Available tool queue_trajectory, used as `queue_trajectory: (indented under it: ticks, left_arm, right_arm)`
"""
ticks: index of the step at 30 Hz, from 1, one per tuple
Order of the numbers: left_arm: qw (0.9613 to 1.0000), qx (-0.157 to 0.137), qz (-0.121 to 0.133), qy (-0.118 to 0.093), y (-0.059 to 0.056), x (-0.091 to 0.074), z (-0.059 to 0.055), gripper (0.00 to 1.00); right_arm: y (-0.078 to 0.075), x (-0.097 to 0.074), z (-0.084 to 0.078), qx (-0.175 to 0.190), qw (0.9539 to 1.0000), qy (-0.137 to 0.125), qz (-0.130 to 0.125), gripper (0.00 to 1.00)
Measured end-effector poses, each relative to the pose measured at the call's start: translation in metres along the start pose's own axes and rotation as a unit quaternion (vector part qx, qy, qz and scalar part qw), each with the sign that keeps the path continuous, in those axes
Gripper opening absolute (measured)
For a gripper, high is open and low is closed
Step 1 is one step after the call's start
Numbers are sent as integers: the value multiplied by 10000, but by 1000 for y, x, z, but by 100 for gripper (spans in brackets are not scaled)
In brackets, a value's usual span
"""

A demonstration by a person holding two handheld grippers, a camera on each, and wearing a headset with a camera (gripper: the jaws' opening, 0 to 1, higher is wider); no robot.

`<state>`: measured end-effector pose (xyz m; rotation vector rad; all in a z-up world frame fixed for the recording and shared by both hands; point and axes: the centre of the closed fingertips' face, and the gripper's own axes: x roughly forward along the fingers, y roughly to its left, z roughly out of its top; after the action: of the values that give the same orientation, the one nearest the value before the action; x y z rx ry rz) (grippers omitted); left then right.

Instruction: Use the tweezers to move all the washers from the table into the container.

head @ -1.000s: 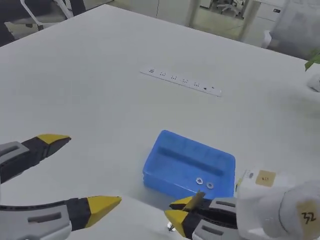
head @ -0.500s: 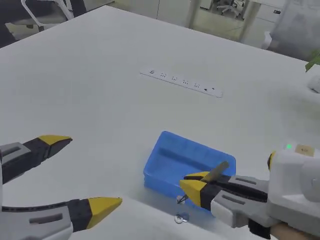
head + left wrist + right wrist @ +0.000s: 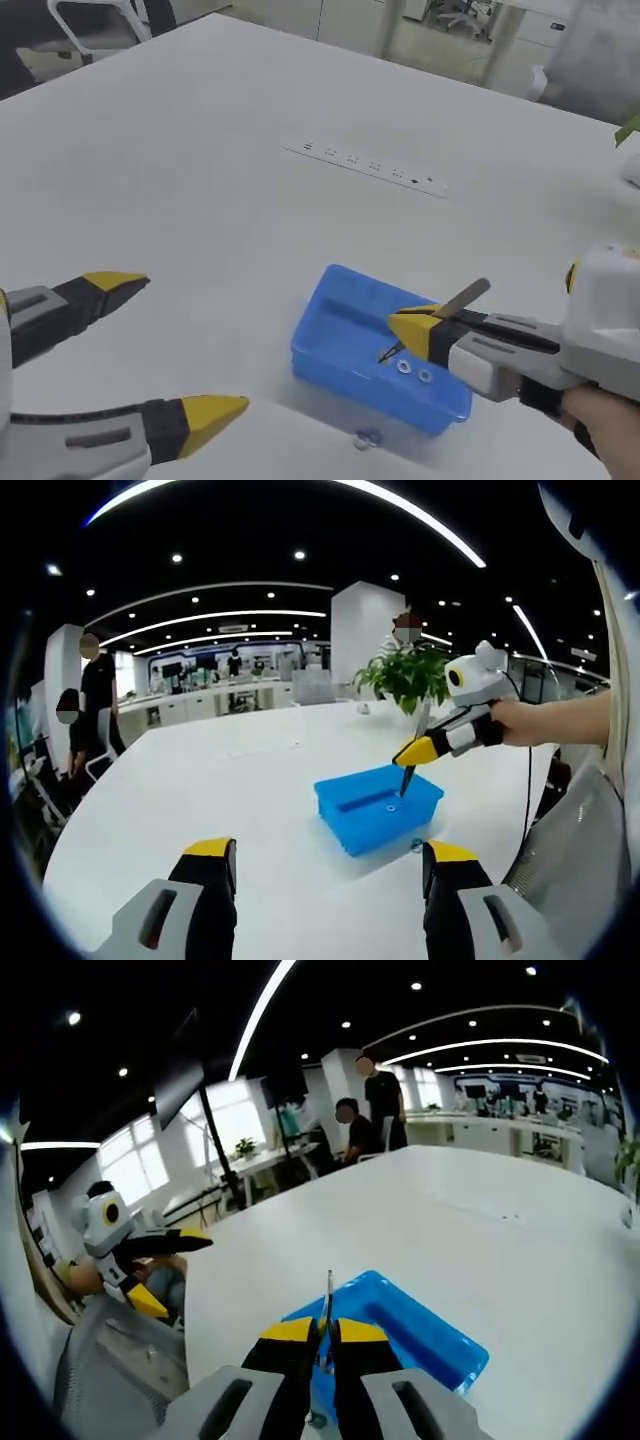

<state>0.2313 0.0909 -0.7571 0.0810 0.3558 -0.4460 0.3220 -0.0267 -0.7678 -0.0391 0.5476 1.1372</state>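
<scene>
The blue container (image 3: 345, 330) sits on the white table (image 3: 200, 180) with two washers (image 3: 404, 367) inside near its front wall. One washer (image 3: 366, 437) lies on the table just in front of it. My right gripper (image 3: 408, 326) is shut on the tweezers (image 3: 388, 354), whose tips hang over the container's inside; whether they hold a washer is too small to tell. My left gripper (image 3: 170, 350) stands open at the lower left, away from the container. In the left gripper view the container (image 3: 375, 805) lies ahead under the right gripper (image 3: 425, 748). In the right gripper view the tweezers (image 3: 327, 1305) point at the container (image 3: 420, 1345).
A flush socket strip (image 3: 365, 165) is set into the table beyond the container. A chair (image 3: 95, 20) stands past the far left edge. A potted plant (image 3: 405, 675) is at the table's far side, and people (image 3: 382, 1105) are in the background.
My right gripper has lifted the tweezers from the table in front of the container and carried them up over the container. The left gripper has stayed open and still.
</scene>
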Motion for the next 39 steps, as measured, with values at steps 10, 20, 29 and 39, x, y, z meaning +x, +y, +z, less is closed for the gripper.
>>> queue_trajectory:
  ticks: [10, 20, 29, 39]
  left_arm:
    - [10000, -17, -20, 26, 0, 0, -1, 77]
    - [10000, -29, -37, 36, 0, 0, -2, 77]
    - [10000, -28, -20, 28, 2, 0, -2, 76]
    - [10000, -10, -10, 14, 1, 0, -2, 76]
  right_arm:
    - [-31, 24, -20, -77, 9986, 473, -229, 3]
    - [-44, 38, -33, -108, 9965, 774, -281, 3]
    - [-50, 40, -42, -89, 9950, 938, -336, 3]
    - [-45, 34, -36, -262, 9965, 753, -256, 4]
